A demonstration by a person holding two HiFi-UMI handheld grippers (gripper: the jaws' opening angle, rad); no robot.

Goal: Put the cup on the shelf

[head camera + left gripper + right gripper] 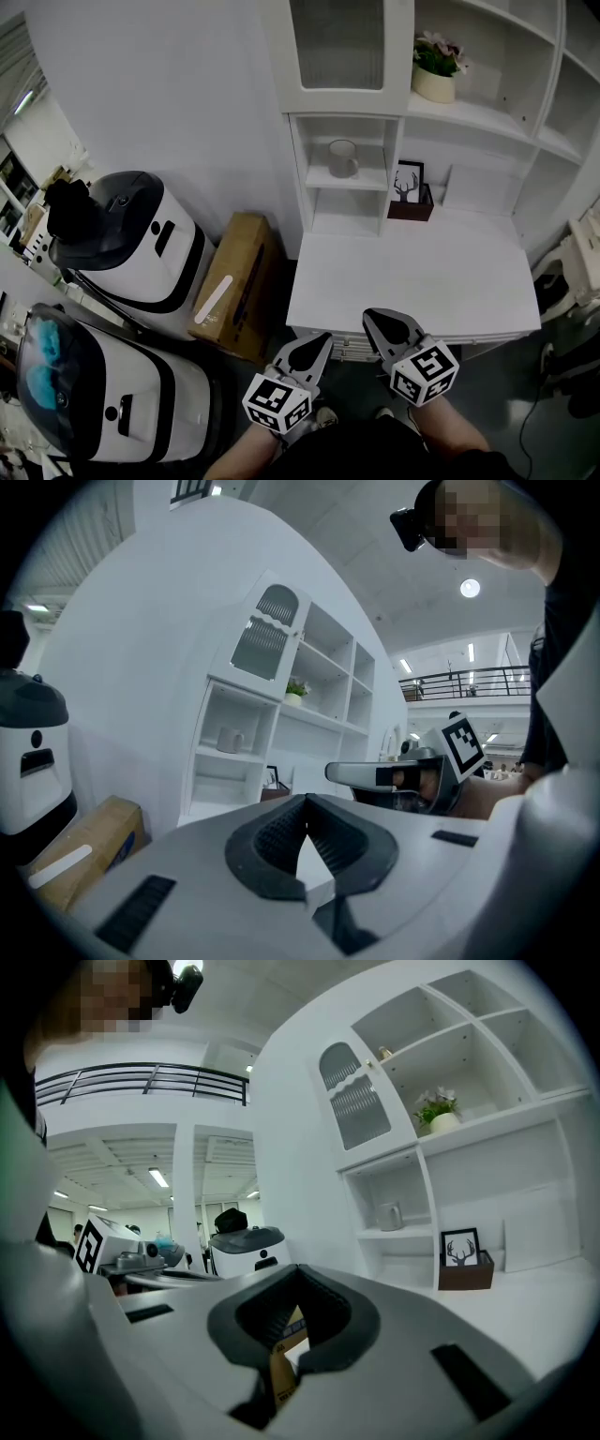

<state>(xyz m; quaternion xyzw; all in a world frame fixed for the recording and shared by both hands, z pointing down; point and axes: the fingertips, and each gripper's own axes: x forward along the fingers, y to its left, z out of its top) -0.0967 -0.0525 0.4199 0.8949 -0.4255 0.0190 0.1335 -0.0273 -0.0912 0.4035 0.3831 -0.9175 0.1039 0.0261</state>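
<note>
Cup [342, 157] sits upright on the shelf [349, 181], in the small open cubby under the glass-door cabinet, handle to the right. It stands alone on that board with free space around it. The gripper views agree: cup [229, 740] and cup [389, 1215] both show it standing in the cubby.

Left gripper [323, 339]: fingers closed tip to tip, only the moulded gap behind the tips, nothing held. The left gripper view confirms this at the tips [302, 803].

Right gripper [375, 321]: same, tips meeting [298, 1274] and empty. The brown seen through its gap is the box [234, 281] on the floor behind, not something in the grip.

Both grippers hang low by the person's body, at the desk's [412, 281] front edge and well apart from the cup.

Step read: judging by the layout, the placing looks done. The cup is on the shelf, neither gripper is on it, and no second cup is visible anywhere.

Next move, if any: nothing on the cup looks like it needs correcting. If the cup had to be reseated, it would take a long reach across the desk into a narrow cubby, with one gripper opened wide enough for the body and kept clear of the cubby's side walls. The frame [407, 181] stands just right of the cubby and would be the item to avoid.
</note>
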